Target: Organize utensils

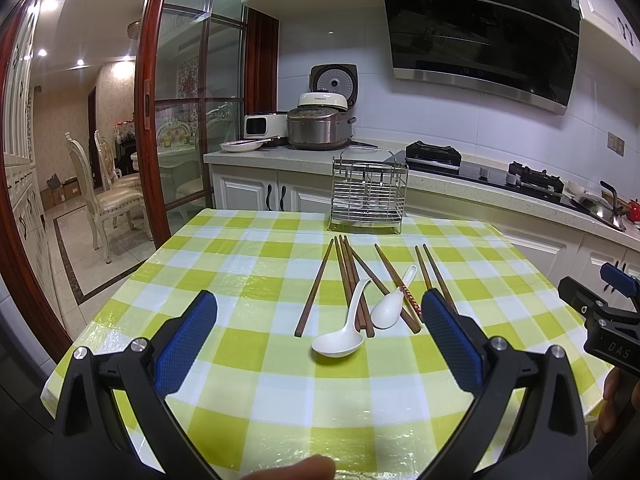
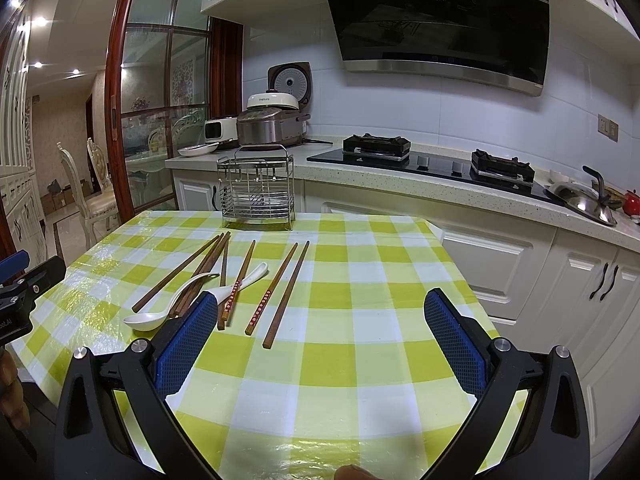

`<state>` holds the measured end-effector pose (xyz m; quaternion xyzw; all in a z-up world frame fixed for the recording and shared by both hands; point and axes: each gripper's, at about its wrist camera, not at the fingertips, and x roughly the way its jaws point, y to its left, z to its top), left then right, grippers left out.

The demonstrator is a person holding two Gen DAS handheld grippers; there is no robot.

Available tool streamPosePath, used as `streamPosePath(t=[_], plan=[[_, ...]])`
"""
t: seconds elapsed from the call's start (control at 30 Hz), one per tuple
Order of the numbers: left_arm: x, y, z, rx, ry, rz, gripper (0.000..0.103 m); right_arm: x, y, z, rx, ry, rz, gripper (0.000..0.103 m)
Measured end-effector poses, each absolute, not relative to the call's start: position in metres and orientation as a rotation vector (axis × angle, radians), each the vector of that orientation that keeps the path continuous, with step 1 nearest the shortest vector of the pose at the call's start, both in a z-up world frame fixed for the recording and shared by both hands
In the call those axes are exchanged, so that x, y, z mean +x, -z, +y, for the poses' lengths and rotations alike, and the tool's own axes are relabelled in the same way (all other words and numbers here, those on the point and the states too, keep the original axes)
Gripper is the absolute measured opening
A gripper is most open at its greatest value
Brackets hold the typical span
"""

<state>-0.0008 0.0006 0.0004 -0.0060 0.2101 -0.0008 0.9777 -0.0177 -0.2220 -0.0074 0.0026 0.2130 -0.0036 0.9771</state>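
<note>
Several brown chopsticks lie loose on the green checked tablecloth, with two white ceramic spoons: a larger spoon and a smaller spoon lying among them. A wire utensil rack stands at the table's far edge. My left gripper is open and empty, hovering in front of the utensils. My right gripper is open and empty, to the right of the chopsticks. The spoons and the rack also show in the right wrist view.
A kitchen counter with a gas hob, rice cooker and sink runs behind the table. A glass sliding door and dining chairs are to the left. The table's right edge faces white cabinets.
</note>
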Motion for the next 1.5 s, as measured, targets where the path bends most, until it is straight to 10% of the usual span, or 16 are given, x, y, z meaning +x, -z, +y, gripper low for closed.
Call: streamPosePath(t=[1.5], plan=[[0.076,0.017,0.02,-0.033,0.066,0.654,0.099,0.072,0.045,-0.221,0.088,-0.068,0.713,0.097]])
